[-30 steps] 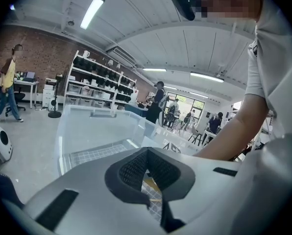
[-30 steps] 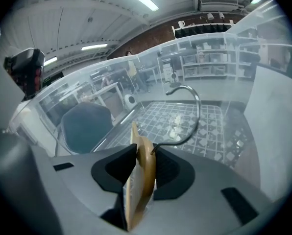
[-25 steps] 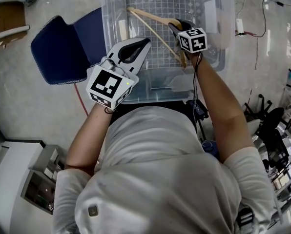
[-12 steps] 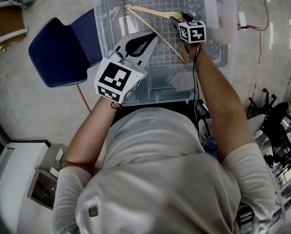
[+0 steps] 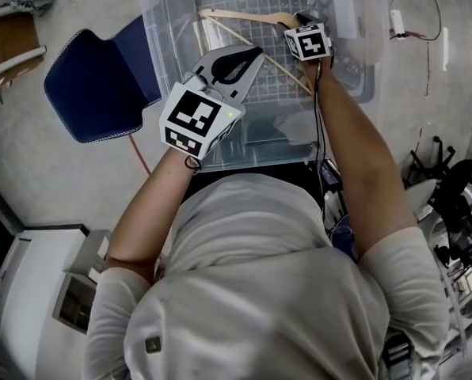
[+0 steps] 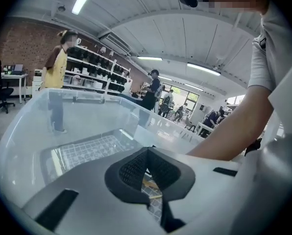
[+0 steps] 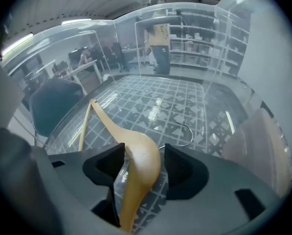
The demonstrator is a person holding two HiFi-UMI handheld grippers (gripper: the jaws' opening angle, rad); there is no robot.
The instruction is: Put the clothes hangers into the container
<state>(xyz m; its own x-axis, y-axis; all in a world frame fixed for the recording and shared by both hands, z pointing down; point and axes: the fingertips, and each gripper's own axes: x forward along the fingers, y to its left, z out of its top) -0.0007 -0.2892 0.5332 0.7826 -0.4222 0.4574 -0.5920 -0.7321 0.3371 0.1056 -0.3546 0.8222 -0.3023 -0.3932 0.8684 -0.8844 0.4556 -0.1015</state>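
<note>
A wooden clothes hanger (image 5: 244, 18) with a metal hook (image 7: 185, 131) lies slanted inside the clear plastic container (image 5: 165, 46), over its gridded floor. My right gripper (image 5: 297, 20) reaches down into the container. Its jaws are opening, and the hanger's curved shoulder (image 7: 138, 160) stands between the pads, with a gap showing on the right side. My left gripper (image 5: 254, 54) hovers over the container's near left part. In the left gripper view its fingertips (image 6: 148, 150) meet with nothing between them.
A blue chair (image 5: 93, 85) stands left of the container, with a red cable (image 5: 137, 153) on the floor beside it. A cardboard box (image 5: 14, 30) sits at the far left. Cables (image 5: 410, 30) and equipment crowd the right. People stand in the background.
My right gripper and the hanger have shifted farther into the container, toward its far wall. My left gripper has moved up and right, over the container's near edge.
</note>
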